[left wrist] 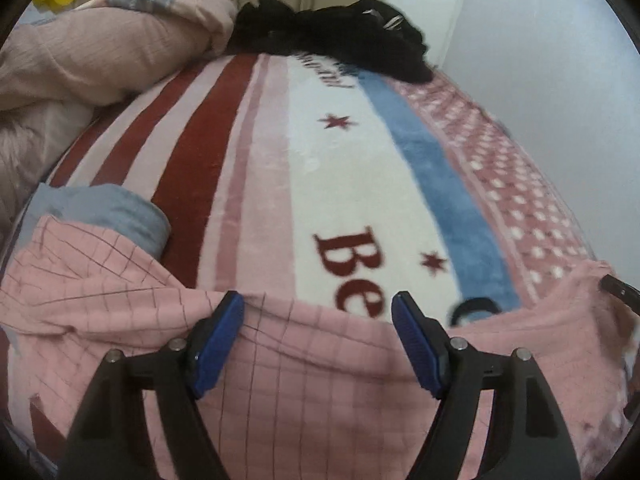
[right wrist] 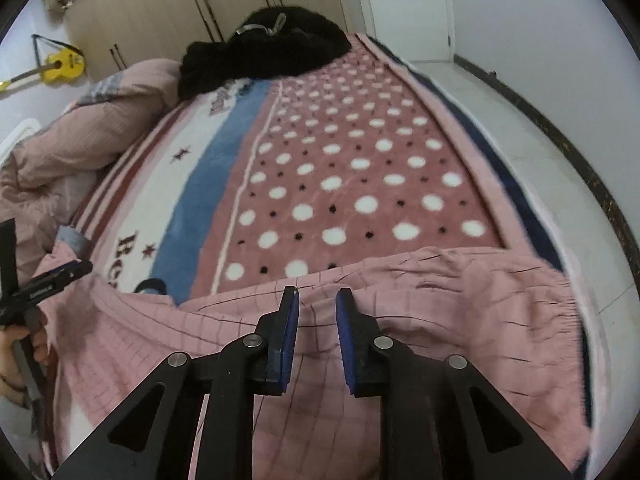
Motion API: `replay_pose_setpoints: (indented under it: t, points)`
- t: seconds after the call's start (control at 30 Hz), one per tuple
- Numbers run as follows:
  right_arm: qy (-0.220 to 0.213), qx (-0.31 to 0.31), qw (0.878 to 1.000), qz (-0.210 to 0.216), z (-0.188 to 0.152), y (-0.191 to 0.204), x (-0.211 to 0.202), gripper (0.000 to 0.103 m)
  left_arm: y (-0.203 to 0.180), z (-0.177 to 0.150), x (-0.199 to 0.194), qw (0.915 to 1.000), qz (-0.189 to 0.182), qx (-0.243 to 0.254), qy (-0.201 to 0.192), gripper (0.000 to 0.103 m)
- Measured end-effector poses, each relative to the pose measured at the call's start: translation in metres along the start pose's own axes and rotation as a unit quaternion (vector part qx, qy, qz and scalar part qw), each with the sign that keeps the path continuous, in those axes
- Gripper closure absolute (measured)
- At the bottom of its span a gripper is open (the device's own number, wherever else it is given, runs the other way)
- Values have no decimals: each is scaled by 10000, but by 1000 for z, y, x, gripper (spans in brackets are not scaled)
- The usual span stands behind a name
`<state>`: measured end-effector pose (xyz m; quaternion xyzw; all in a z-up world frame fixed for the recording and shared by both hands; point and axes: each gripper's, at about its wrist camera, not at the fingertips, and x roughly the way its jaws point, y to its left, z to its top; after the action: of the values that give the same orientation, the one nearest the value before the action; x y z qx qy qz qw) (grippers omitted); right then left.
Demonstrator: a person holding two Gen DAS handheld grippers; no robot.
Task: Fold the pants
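Pink checked pants [left wrist: 320, 380] lie across the near end of the bed, and their far edge runs under both grippers. My left gripper [left wrist: 318, 310] hangs over that edge with its blue pads [left wrist: 218, 344] wide apart, the cloth below and between them and not pinched. In the right wrist view it shows at the left [right wrist: 76, 270], held by a hand [right wrist: 16, 344]. My right gripper [right wrist: 317, 312] is nearly closed on a raised fold of the pants [right wrist: 440, 320]; creases run toward its pads. Its tip shows at the right edge of the left wrist view [left wrist: 616, 286].
The bed carries a striped and dotted fleece blanket [right wrist: 360, 168]. A black garment pile [right wrist: 264, 52] and a pink duvet [left wrist: 100, 52] sit at its far end. A grey cloth [left wrist: 120, 216] lies left of the pants. White floor [right wrist: 540, 140], a yellow guitar [right wrist: 60, 66] and wardrobes surround it.
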<state>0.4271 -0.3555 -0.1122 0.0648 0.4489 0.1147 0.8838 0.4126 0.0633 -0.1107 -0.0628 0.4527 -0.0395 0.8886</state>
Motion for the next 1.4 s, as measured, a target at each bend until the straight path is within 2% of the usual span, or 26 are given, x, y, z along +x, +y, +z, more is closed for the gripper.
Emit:
replay_pose_setpoints:
  t: [0.07, 0.1, 0.17, 0.23, 0.3, 0.37, 0.53, 0.67, 0.7, 0.73, 0.77, 0.8, 0.87, 0.9, 0.93, 1.1, 1.2, 1.33, 1.4]
  points:
    - [-79, -109, 9999, -42, -2, -6, -24, 71, -3, -6, -11, 9996, -189, 137, 135, 30]
    - [-109, -173, 9998, -83, -5, -9, -36, 68, -6, -10, -15, 9993, -231, 218, 201, 30]
    - [-150, -299, 9991, -262, -14, -20, -60, 49, -12, -21, -20, 9980, -351, 357, 374, 30]
    - [-207, -408, 9974, -550, -25, -31, -80, 38, -17, -34, -21, 9961, -497, 443, 573, 30]
    - [-230, -494, 9954, -791, -37, -43, -94, 33, -22, -46, -19, 9948, -535, 493, 710, 30]
    - [-79, -451, 9957, -808, -50, -56, -97, 23, -26, -54, -14, 9940, -499, 531, 811, 30]
    - [128, -512, 9945, -910, -70, -67, -80, 22, -35, -69, -8, 9931, -400, 562, 952, 30]
    - [256, -592, 9953, -728, -82, -64, -64, 22, -40, -74, -6, 9929, -285, 622, 974, 30]
    - [221, -709, 9938, -833, -84, -61, -61, 22, -41, -74, -5, 9930, -259, 621, 971, 30]
    - [142, -798, 9917, -996, -85, -60, -59, 28, -42, -74, -5, 9933, -239, 599, 957, 30]
    - [23, -822, 9887, -1256, -87, -60, -58, 45, -42, -73, -4, 9935, -237, 577, 949, 30]
    - [-29, -734, 9872, -1417, -87, -62, -57, 54, -41, -72, -4, 9938, -242, 551, 939, 30]
    - [-126, -499, 9896, -1342, -85, -69, -60, 86, -41, -70, -4, 9942, -216, 530, 915, 30]
    - [-175, -456, 9904, -1293, -83, -72, -61, 93, -41, -69, -3, 9943, -193, 532, 907, 30]
    - [-220, -463, 9903, -1293, -81, -72, -63, 97, -41, -69, -2, 9943, -168, 535, 903, 30]
    - [-496, -280, 9900, -1293, -52, -83, -71, 99, -37, -61, 7, 9950, -72, 471, 883, 30]
    - [-532, -188, 9863, -1548, -27, -95, -65, 99, -36, -55, 13, 9954, 17, 497, 818, 30]
    - [-317, 107, 9850, -1695, -9, -114, -47, 98, -30, -41, 21, 9967, 183, 448, 655, 30]
    - [-161, 163, 9815, -1900, -5, -120, -37, 92, -24, -35, 23, 9971, 294, 404, 566, 30]
